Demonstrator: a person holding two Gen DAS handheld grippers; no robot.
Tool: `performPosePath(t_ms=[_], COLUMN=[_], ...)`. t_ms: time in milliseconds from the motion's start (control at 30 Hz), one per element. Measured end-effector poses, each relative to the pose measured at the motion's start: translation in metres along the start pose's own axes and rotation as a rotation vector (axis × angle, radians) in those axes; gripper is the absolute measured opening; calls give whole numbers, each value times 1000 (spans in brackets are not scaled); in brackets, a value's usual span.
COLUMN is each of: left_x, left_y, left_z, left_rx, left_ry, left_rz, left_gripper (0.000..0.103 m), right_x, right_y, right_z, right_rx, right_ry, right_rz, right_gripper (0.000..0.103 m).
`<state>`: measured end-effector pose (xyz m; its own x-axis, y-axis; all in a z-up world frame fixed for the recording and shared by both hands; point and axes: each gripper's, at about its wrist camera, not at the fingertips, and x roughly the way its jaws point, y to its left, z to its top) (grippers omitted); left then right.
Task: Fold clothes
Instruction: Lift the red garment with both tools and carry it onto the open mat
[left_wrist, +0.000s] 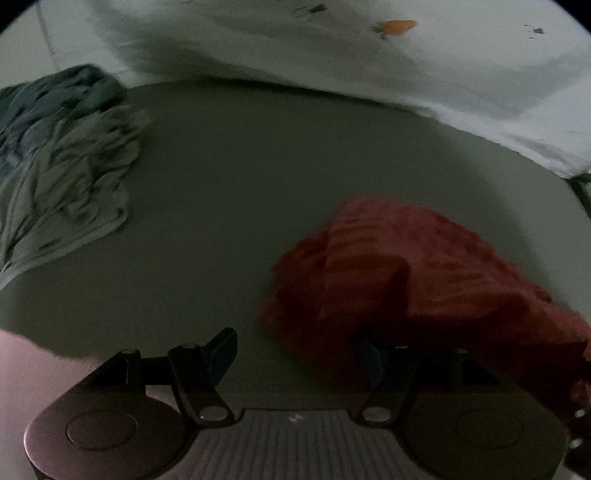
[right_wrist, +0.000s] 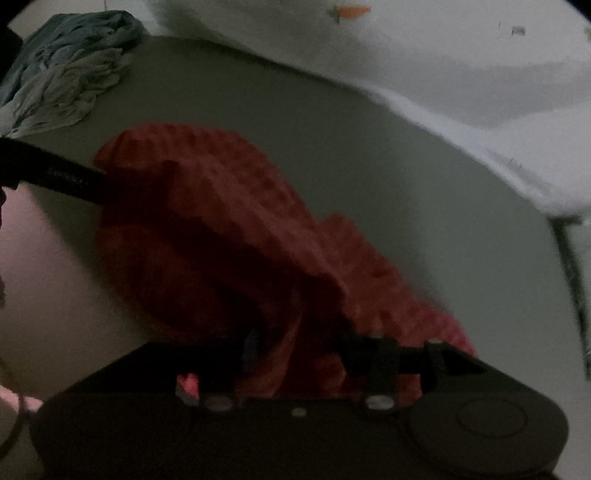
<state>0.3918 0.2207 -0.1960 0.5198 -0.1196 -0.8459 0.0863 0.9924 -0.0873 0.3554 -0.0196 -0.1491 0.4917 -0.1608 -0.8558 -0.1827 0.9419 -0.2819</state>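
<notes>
A red waffle-knit garment (left_wrist: 424, 266) lies bunched on the grey surface (left_wrist: 240, 184), to the right of my left gripper (left_wrist: 295, 354). The left gripper is open and empty, and its right finger touches the cloth's edge. In the right wrist view the same red garment (right_wrist: 229, 206) fills the middle. My right gripper (right_wrist: 295, 354) has the red cloth gathered between its fingers, and the fingers are largely hidden by it. The left gripper's finger (right_wrist: 55, 173) reaches to the cloth's left edge.
A crumpled pile of grey and teal clothes (left_wrist: 62, 166) sits at the far left, also in the right wrist view (right_wrist: 70, 70). A white printed sheet (left_wrist: 369, 55) borders the far edge and right side.
</notes>
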Motion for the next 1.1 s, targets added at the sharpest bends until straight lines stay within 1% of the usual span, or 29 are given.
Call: performPosePath(t_ms=[33,100,167,267,400,467,533,567,633,667,767,800,867,933,967,1100], left_x=[0,1,-1,-8,-18,-20,-27,-30,-37,-41,-51,-55,-61,-66,-66,-56], left_y=[-2,-7,-11,-17,-33,-46,-66,-73,-88,-94,-110,-117,-129,-141,-145,-171], left_z=[2,7,12,21,34,38,37,35,28,22,0,-10,-27,-43,-48,-64], left_rx=[12,46,67,89,85,113,166,182,212,223,265,299,373,446,462,558], left_ry=[-8,-26,-55,-110,-150,-168,-192,-196,-190,-179,-137,-123,-102,-83,-76,-69], left_rz=[-5,5,30,57,25,16,13,3,-41,-68,-151,-181,-214,-237,-243,-192], left_gripper=[71,72,72,72,74,74,74,75,79,79,79,80,81,83,84,84], right_x=[2,6,8,-4,-24,-29,-30,-31,-32,-32,-34,-33,-28,-23,-23,-22], right_y=[0,1,-1,-25,-74,-99,-120,-123,-130,-133,-137,-137,-138,-146,-150,-162], right_z=[-1,-3,-6,-13,-37,-48,-57,-61,-68,-72,-81,-84,-89,-87,-88,-90], right_rx=[-1,-3,0,29,78,117,162,168,181,184,177,173,161,154,154,155], right_ry=[9,28,43,39,31,37,55,55,55,54,50,45,40,29,22,-7], right_rz=[-7,-22,-49,-162,-384,-495,-557,-556,-555,-550,-519,-514,-505,-485,-473,-428], right_gripper=[34,34,34,34,34,35,36,37,40,42,42,42,42,42,42,44])
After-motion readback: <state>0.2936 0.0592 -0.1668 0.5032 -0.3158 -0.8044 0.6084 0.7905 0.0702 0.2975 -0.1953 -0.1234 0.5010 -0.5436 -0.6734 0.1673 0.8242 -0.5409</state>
